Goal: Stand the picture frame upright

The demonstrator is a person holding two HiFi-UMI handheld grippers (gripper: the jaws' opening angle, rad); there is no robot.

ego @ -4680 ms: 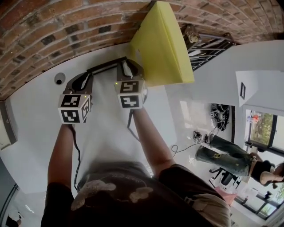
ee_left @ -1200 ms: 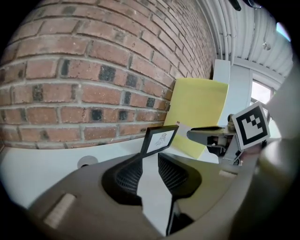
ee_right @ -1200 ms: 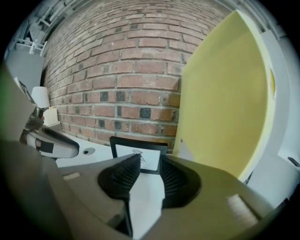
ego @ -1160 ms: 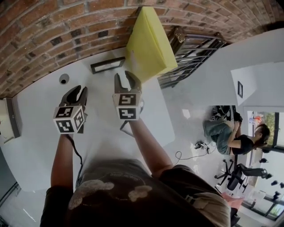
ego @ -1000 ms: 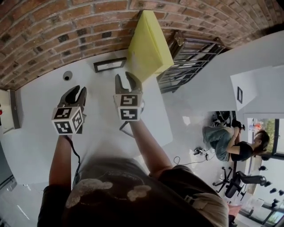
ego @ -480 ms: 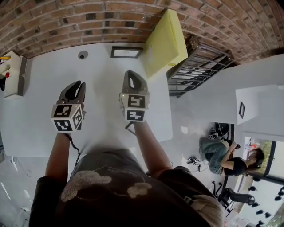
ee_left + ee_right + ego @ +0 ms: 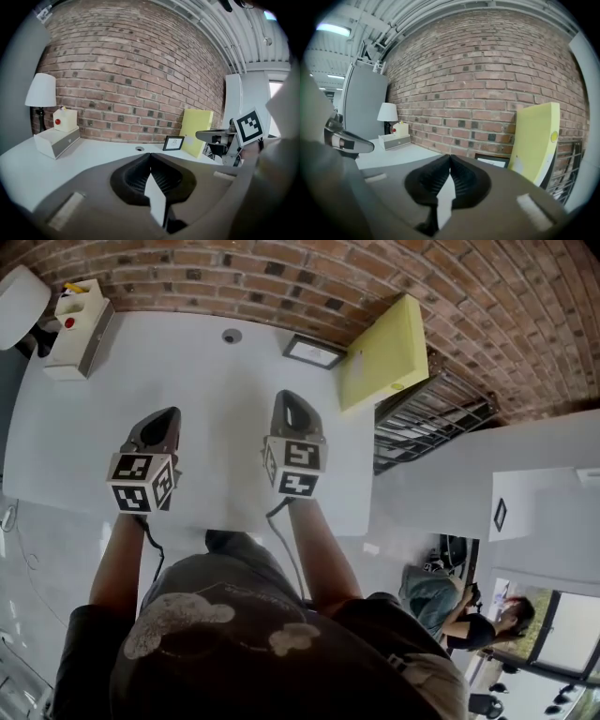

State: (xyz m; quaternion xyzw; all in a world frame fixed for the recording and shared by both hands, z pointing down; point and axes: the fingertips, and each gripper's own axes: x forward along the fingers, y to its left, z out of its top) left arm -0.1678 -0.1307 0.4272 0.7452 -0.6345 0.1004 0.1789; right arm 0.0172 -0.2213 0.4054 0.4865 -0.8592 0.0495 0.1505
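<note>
both grippers are closed with nothing in them. the left gripper [image 7: 150,155] has its ribbed black rubbery pads pressed flat together, and the right gripper [image 7: 450,157] looks the same, pads meeting in a thin seam. from the head view they hover side by side over the near half of the white smooth table [image 7: 216,484], the left gripper [image 7: 170,414] and right gripper [image 7: 290,397] each carrying a cube with black and white square markers. neither is touching anything.

the small black rectangular picture frame [image 7: 314,352] sits well away from both, at the far edge of the table by the red brick wall [image 7: 281,277]. it's standing upright, with a thin dark border around a pale print. in the left gripper view the frame [image 7: 173,142] faces the camera. i can't tell if it leans on the bricks.

just to its right stands a big flat pale yellow panel [image 7: 384,362], matte, propped against the wall. to the frame's left there's a little round hole [image 7: 232,336] in the tabletop. way off on the left end is a white boxy unit with a red button [image 7: 58,136] and a lamp with a white shade [image 7: 41,91]. past the table's right end is a dark metal wire rack [image 7: 431,418].
</note>
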